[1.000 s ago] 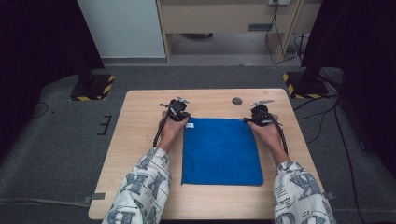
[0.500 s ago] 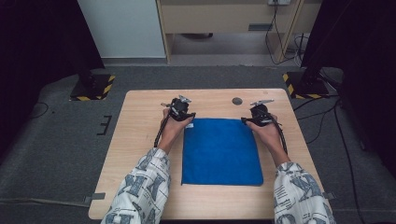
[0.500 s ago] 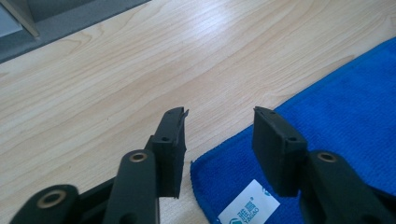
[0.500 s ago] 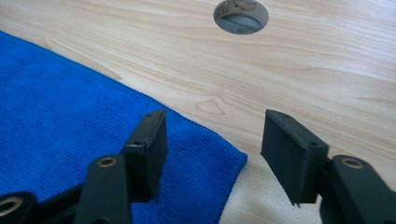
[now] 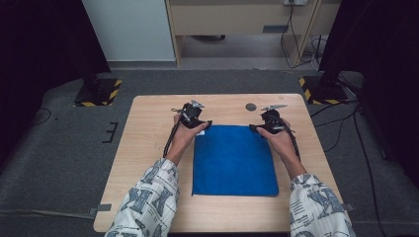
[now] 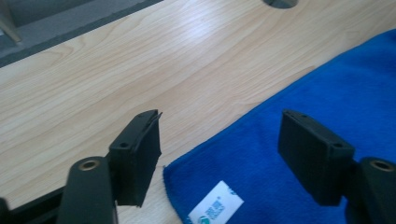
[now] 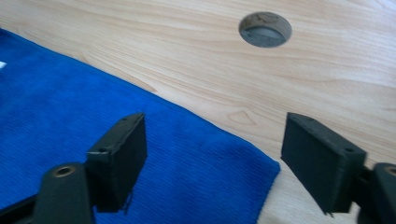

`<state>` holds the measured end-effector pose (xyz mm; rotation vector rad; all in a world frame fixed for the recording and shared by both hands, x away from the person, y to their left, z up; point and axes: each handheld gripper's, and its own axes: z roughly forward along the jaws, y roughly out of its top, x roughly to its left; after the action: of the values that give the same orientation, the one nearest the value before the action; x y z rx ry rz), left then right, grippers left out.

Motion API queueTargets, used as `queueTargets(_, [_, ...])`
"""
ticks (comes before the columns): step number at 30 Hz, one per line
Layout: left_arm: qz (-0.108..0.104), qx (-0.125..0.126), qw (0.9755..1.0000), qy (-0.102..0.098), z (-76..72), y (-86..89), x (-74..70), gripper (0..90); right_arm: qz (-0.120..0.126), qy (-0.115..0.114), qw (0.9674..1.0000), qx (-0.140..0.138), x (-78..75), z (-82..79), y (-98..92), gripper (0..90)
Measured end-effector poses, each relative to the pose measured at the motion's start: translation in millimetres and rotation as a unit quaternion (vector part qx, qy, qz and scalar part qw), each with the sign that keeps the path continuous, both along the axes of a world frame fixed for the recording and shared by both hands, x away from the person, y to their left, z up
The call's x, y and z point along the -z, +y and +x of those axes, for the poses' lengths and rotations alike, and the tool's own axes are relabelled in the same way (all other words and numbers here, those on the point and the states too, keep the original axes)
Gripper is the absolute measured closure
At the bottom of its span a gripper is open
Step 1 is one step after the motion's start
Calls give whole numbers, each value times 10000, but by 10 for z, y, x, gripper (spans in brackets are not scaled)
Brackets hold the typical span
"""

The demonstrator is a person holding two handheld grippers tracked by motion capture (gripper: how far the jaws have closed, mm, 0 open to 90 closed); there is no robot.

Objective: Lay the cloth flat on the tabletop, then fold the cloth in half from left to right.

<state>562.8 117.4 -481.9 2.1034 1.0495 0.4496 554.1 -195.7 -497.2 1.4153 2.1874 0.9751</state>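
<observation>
While both hands are sitting at the far corners of the blue cloth (image 5: 233, 160), I am noting a flat, squarish piece of plush microfibre lying spread on the pale wood-grain table (image 5: 148, 148), between the two forearms in patterned sleeves.

Left gripper (image 5: 201, 124): I am seeing it at the cloth's far left corner. In the left gripper view its two blocky black jaws are standing spread, having just been opening; the rounded corner of the cloth (image 6: 299, 154) and its small white label (image 6: 215, 204) are lying on the table below the gap, and neither pad is pressing on the fabric.

Right gripper (image 5: 257, 128): I am seeing it at the far right corner. In the right gripper view its jaws are likewise standing wide apart, having just been opening, with the cloth's corner (image 7: 196, 163) lying loose on the wood beneath the gap, its fine ribbed nap showing.

A round cable hole (image 7: 265, 29) is showing in the tabletop just beyond that corner.
</observation>
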Motion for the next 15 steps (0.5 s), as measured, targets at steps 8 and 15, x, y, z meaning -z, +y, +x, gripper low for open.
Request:
queueTargets(8, [-66,195,9997,150,-72,-74,-54,136,61,-122,9995,-283,-79,-87,178,128])
queueTargets(15, [-47,339,9994,46,-175,-64,-189,92,144,-268,9969,-728,-210,-306,386,141])
